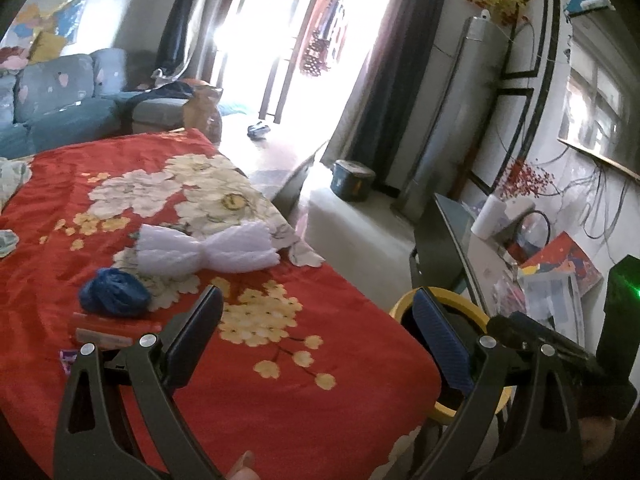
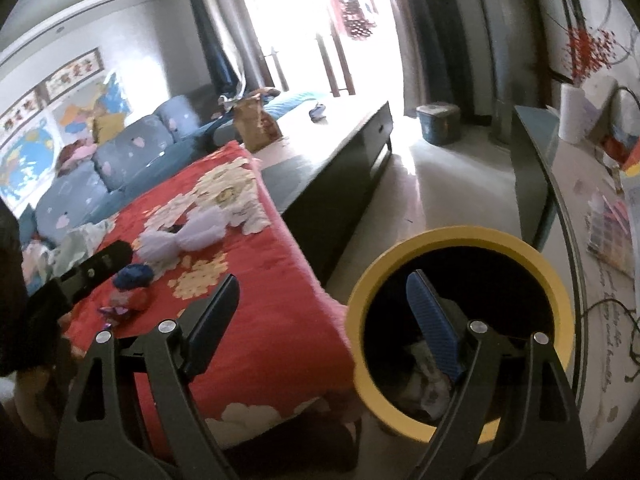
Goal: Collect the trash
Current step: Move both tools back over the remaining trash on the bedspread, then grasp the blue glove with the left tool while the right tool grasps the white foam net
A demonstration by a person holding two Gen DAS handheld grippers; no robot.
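Toward the bench's left edge, partly out of view: crumpled pale paper point(image 1: 10, 178) and a smaller wad point(image 1: 8, 240), presumably trash awaiting collection. On the red floral cloth point(image 1: 280, 380) covering the bench, near the middle: a white foam fruit net point(image 1: 208, 250) pinched at its waist like a bow, and just in front of it, close but seemingly not touching, a crumpled blue plastic bag point(image 1: 114, 294). Nearer the front edge, a flat red packet point(image 1: 112, 330) and a scrap of purple wrapper point(image 1: 68, 358), both half hidden behind the left gripper point(image 1: 316, 344). Left gripper above the front right part of the bench, angled downward, jaws wide apart, nothing between them; probably held ready to pick one of the pieces ahead. Right of the bench's right edge, on the floor: a yellow-rimmed trash bin point(image 2: 460, 240), dark inside, crumpled pale scraps point(image 2: 424, 384) already lying at its bottom. Placed hard by the bench corner, likely so each piece needs only a short carry. Right gripper point(image 2: 324, 320) over the gap between bench edge and bin, one finger above the bin's mouth, jaws spread wide and empty, consistent with a piece just dropped in, though not certain. Farther right, a glass-topped side table point(image 2: 560, 184) with a paper roll point(image 2: 572, 112) and clutter, no part of the job as far as can be judged.
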